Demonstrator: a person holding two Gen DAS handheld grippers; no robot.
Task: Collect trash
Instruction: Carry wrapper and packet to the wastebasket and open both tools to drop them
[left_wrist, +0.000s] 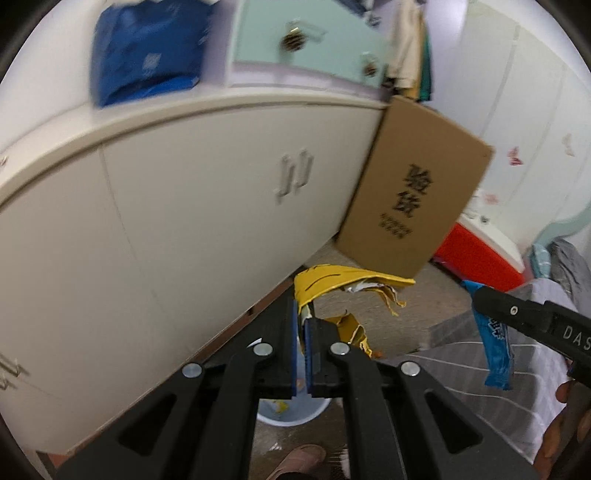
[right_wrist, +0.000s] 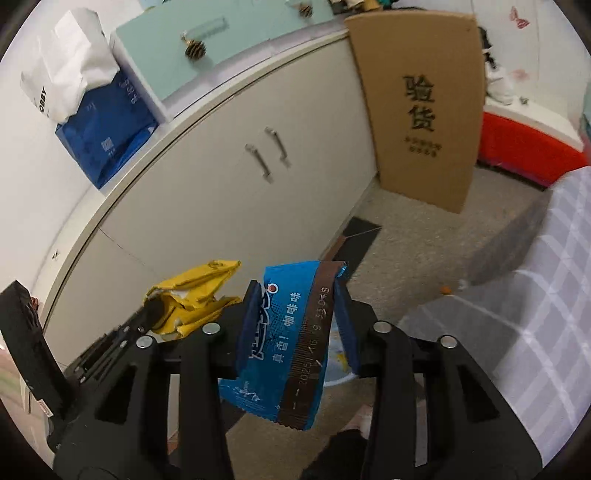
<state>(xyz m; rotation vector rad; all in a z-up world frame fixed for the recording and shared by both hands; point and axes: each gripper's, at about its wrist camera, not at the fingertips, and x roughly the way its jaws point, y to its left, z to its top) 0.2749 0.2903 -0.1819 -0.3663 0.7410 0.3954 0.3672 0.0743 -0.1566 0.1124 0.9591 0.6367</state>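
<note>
Two pieces of trash are already picked up. The left gripper (left_wrist: 303, 332) is clamped tight on a crumpled yellow wrapper (left_wrist: 332, 282). The right gripper (right_wrist: 295, 314) has its jaws partly apart with a blue snack wrapper (right_wrist: 284, 350) hanging between them. A pale bin (left_wrist: 291, 413) shows below both, at six o'clock, so dropping them in seems to be what is left. A white cabinet (right_wrist: 207, 192) closes off nine o'clock, a bed (right_wrist: 517, 332) three o'clock; open floor (right_wrist: 424, 236) runs toward a cardboard box (right_wrist: 424, 110) at twelve.
</note>
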